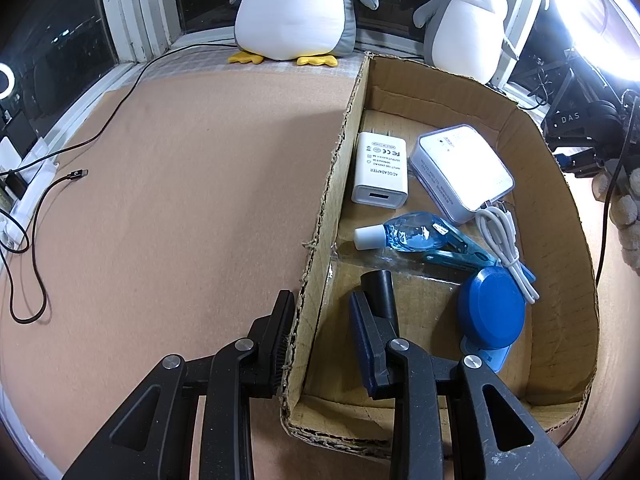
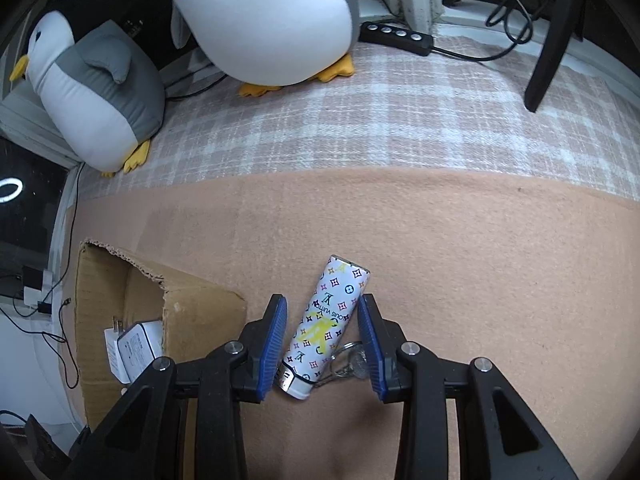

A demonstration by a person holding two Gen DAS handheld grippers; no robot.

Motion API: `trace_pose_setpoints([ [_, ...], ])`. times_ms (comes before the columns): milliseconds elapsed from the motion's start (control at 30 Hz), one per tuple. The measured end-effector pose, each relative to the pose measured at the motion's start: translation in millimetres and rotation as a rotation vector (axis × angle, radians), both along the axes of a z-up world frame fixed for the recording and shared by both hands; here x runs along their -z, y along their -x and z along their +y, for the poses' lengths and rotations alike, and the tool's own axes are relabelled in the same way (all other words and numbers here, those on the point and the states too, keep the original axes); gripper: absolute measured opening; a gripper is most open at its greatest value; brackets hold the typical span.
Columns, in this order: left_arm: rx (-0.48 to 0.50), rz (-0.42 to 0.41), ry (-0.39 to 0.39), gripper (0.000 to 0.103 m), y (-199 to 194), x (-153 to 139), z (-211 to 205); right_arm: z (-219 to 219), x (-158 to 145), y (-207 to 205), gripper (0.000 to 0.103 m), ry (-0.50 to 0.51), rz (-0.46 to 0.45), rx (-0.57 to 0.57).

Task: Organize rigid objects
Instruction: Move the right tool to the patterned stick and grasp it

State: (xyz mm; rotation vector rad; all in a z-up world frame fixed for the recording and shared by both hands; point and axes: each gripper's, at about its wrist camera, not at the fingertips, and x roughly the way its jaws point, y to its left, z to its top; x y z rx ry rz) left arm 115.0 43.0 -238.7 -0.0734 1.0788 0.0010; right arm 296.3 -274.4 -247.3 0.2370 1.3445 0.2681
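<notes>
In the right wrist view a white patterned lighter (image 2: 326,320) with a key ring (image 2: 349,360) lies on the tan mat. My right gripper (image 2: 323,308) is open around it, one blue pad on each side, neither pressing it. In the left wrist view my left gripper (image 1: 322,308) is open and straddles the left wall of the cardboard box (image 1: 320,220). The box holds a white adapter (image 1: 380,172), a white charger (image 1: 460,168), a blue bottle (image 1: 408,234), a white cable (image 1: 506,252), a blue round lid (image 1: 490,312) and a black tube (image 1: 378,292).
Two plush penguins (image 1: 296,8) (image 1: 464,24) sit at the back by the window. A black USB cable (image 1: 60,184) trails over the mat at the left. A switch strip (image 2: 396,36) and a black stand leg (image 2: 548,48) lie beyond the checked cloth (image 2: 360,120).
</notes>
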Motion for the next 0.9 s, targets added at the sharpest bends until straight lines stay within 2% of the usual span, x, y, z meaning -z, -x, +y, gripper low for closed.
trace_pose_setpoints([
  [200,0.001,0.000,-0.002,0.031,0,0,0,22,0,4,0.033,0.132,-0.033,-0.065],
  [400,0.001,-0.001,0.001,0.031,0,0,2,44,2,7,0.027,0.279,-0.070,-0.128],
  [700,0.001,-0.001,0.002,0.031,0,1,2,33,3,11,0.024,0.283,-0.070,-0.164],
  [900,0.000,-0.001,0.001,0.031,0,0,2,-5,0,23,0.024,0.287,-0.059,-0.156],
])
